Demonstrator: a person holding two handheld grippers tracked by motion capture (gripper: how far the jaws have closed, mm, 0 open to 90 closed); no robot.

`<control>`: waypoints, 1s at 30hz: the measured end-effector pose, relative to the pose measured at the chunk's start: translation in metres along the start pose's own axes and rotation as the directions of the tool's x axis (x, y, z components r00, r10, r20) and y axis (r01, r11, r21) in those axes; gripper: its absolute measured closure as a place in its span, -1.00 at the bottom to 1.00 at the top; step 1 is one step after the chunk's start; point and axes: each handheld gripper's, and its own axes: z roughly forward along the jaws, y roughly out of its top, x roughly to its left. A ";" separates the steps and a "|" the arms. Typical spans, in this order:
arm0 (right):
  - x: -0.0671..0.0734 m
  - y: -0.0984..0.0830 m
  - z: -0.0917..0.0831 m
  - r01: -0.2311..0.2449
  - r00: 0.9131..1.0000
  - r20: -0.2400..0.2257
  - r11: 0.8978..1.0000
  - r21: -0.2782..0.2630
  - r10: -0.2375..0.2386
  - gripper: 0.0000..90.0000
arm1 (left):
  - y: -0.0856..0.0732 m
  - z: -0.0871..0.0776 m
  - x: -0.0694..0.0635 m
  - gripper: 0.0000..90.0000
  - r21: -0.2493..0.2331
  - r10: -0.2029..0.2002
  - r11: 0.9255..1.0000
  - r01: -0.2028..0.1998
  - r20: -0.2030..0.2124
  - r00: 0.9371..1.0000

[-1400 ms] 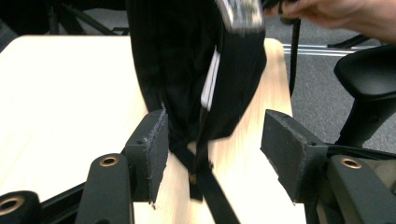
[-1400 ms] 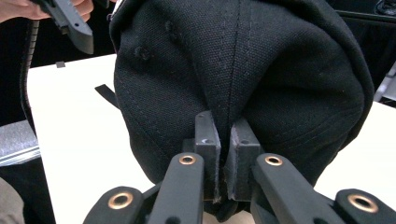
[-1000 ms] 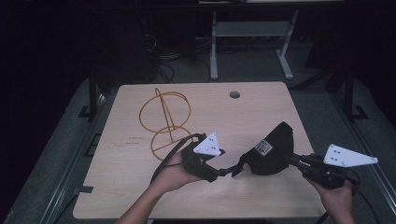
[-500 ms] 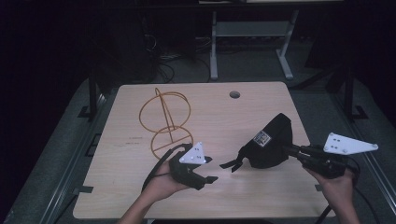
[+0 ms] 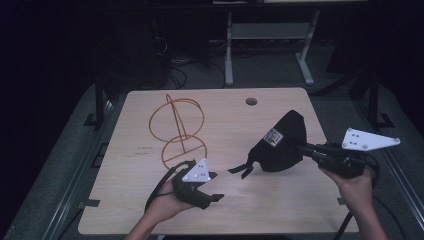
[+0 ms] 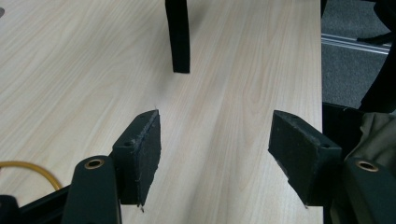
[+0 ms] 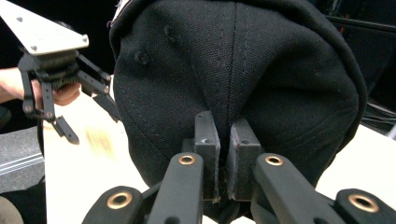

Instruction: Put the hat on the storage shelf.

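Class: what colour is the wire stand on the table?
Orange-yellow wire stand, clearest in the high view.

Light wood table, round hole near far edge. Orange wire stand standing on left half.

the room was dim, lit mostly over a light wood-grain table with rounded corners and a round cable hole near its far edge. dark grey carpet lay around it. beyond the far edge stood a grey metal stand with two legs and a crossbar, and loose black cables sprawled on the floor. the far background was nearly black.
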 end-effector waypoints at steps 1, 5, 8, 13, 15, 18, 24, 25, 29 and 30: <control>0.000 0.003 0.002 0.000 1.000 -0.004 1.000 0.002 0.000 0.87 | -0.002 0.001 0.000 -0.24 -0.001 -0.002 1.000 0.002 0.001 1.000; -0.001 0.014 0.010 0.007 1.000 -0.022 1.000 0.010 -0.007 0.87 | -0.007 0.003 -0.002 -0.25 0.017 -0.001 1.000 0.000 0.014 1.000; 0.001 0.023 0.016 0.020 0.999 -0.032 1.000 0.004 -0.020 0.87 | -0.009 0.005 -0.003 -0.25 0.028 0.007 1.000 -0.007 0.019 1.000; 0.003 0.040 0.026 0.041 0.998 -0.056 0.999 0.012 -0.040 0.87 | -0.013 0.009 -0.008 -0.26 0.028 0.016 0.999 -0.016 0.015 1.000; 0.005 0.048 0.032 0.054 0.997 -0.063 0.998 0.011 -0.053 0.87 | -0.013 0.009 -0.009 -0.27 0.025 0.022 0.999 -0.022 0.010 1.000; 0.007 0.060 0.040 0.075 0.994 -0.077 0.997 0.010 -0.074 0.87 | -0.013 0.008 -0.009 -0.28 0.021 0.022 1.000 -0.023 0.012 1.000; 0.010 0.082 0.057 0.104 0.989 -0.104 0.994 0.017 -0.102 0.87 | -0.013 0.011 -0.013 -0.28 0.011 0.023 1.000 -0.024 0.024 0.999; 0.010 0.084 0.059 0.105 0.989 -0.107 0.994 0.015 -0.103 0.87 | -0.013 0.011 -0.013 -0.28 0.014 0.037 0.999 -0.038 0.026 0.999; 0.013 0.098 0.071 0.111 0.986 -0.129 0.994 0.010 -0.109 0.87 | -0.012 0.012 -0.015 -0.28 0.019 0.039 0.999 -0.040 0.038 0.999; 0.014 0.102 0.073 0.117 0.984 -0.133 0.993 0.007 -0.115 0.87 | -0.012 0.012 -0.016 -0.28 0.017 0.037 0.999 -0.038 0.037 0.999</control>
